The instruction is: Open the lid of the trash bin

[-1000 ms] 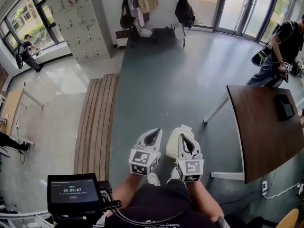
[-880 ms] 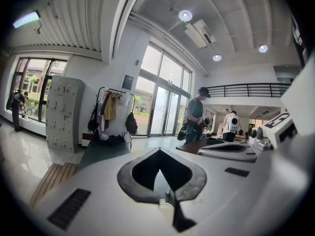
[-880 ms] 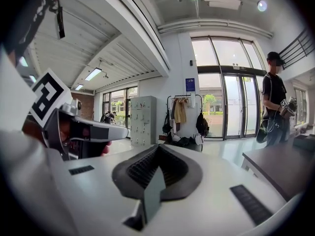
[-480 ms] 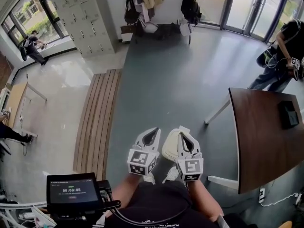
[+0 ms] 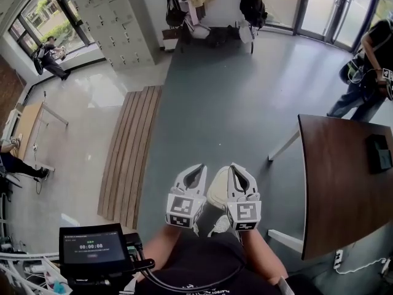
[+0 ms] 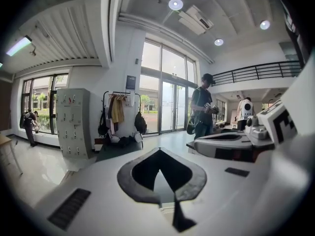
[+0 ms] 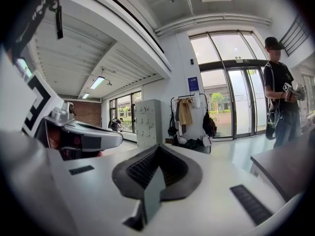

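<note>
- Head view: left gripper (image 5: 198, 167) and right gripper (image 5: 234, 166) side by side above grey floor (image 5: 233, 91).
- Jaws of both pressed together, nothing between (per gripper views).

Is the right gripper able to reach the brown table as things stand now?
Probably not: the right gripper hovers close in front of the person, and bare floor separates it from the table.

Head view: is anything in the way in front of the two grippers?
Nothing visible. Ahead of the left gripper and right gripper lies only grey floor; the brown table stands off to the right. I can't make out a trash bin.
</note>
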The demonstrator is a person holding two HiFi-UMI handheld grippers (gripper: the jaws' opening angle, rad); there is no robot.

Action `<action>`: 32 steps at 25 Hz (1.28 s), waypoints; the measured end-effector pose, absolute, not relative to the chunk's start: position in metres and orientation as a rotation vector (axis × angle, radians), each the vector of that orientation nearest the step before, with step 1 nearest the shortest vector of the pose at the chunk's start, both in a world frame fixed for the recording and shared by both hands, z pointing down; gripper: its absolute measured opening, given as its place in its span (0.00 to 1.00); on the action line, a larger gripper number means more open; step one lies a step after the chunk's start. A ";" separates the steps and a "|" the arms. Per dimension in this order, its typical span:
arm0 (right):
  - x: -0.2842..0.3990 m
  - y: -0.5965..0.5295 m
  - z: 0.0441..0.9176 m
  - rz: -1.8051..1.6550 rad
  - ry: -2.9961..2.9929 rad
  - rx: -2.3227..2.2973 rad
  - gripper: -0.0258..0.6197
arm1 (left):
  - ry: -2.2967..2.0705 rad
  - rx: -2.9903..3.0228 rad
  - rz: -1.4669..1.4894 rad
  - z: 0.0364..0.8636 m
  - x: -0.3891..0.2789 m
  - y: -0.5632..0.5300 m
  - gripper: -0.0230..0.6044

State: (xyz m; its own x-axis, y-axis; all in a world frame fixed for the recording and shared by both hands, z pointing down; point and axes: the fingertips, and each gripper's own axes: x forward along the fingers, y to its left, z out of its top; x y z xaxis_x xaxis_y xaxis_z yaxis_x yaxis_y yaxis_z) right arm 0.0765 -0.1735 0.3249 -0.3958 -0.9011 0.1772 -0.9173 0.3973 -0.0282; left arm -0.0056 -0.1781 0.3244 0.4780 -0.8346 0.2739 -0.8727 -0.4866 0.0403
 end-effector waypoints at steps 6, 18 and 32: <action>0.103 -0.169 0.338 0.200 -2.432 1.726 0.04 | -1.451 2.530 0.345 0.334 -0.008 -0.171 0.03; 0.106 -0.143 0.351 0.218 -2.378 1.752 0.04 | -1.352 2.545 0.335 0.344 0.006 -0.151 0.03; 0.117 -0.115 0.399 0.337 -2.243 1.705 0.04 | -1.300 2.511 0.477 0.398 -0.007 -0.132 0.03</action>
